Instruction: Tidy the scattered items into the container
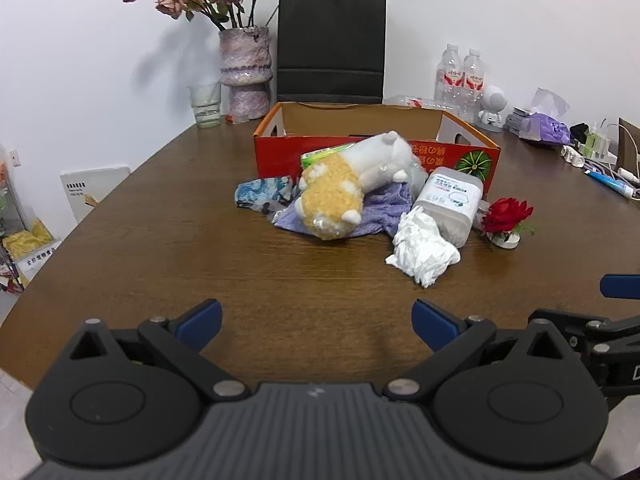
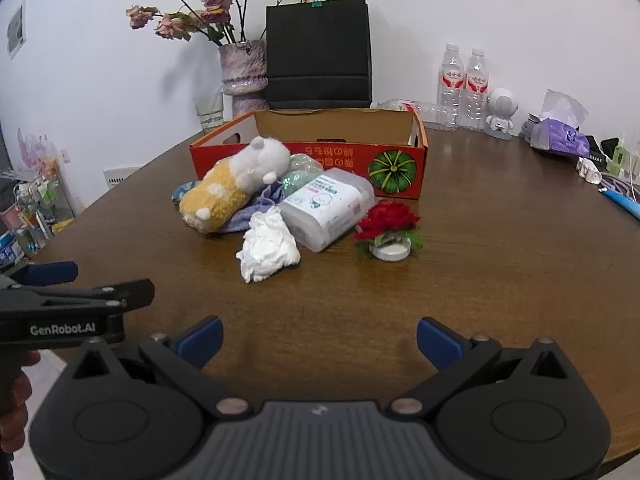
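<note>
An open red cardboard box point(image 1: 280, 152) point(image 2: 340, 160) stands mid-table. In front of it lies a pile: a yellow-and-white plush toy point(image 1: 348, 188) point(image 2: 232, 184) on a purple cloth point(image 1: 380, 208) point(image 2: 244, 216), a blue patterned item point(image 1: 260, 194), a wipes pack point(image 1: 448, 204) point(image 2: 324, 208), crumpled white tissue point(image 1: 424, 244) point(image 2: 268, 246) and a red flower on a white base point(image 1: 506, 216) point(image 2: 386, 226). My left gripper point(image 1: 316, 326) is open and empty near the table's front edge. My right gripper point(image 2: 320, 340) is open and empty, to its right.
Behind the box stand a vase of dried roses point(image 1: 244, 68) point(image 2: 242, 68), a glass point(image 1: 205, 104), a black paper bag point(image 1: 332, 44) point(image 2: 318, 48), two water bottles point(image 1: 460, 76) point(image 2: 464, 80) and a white figurine point(image 2: 500, 114). Tissues and cables point(image 1: 592, 152) lie at the right edge.
</note>
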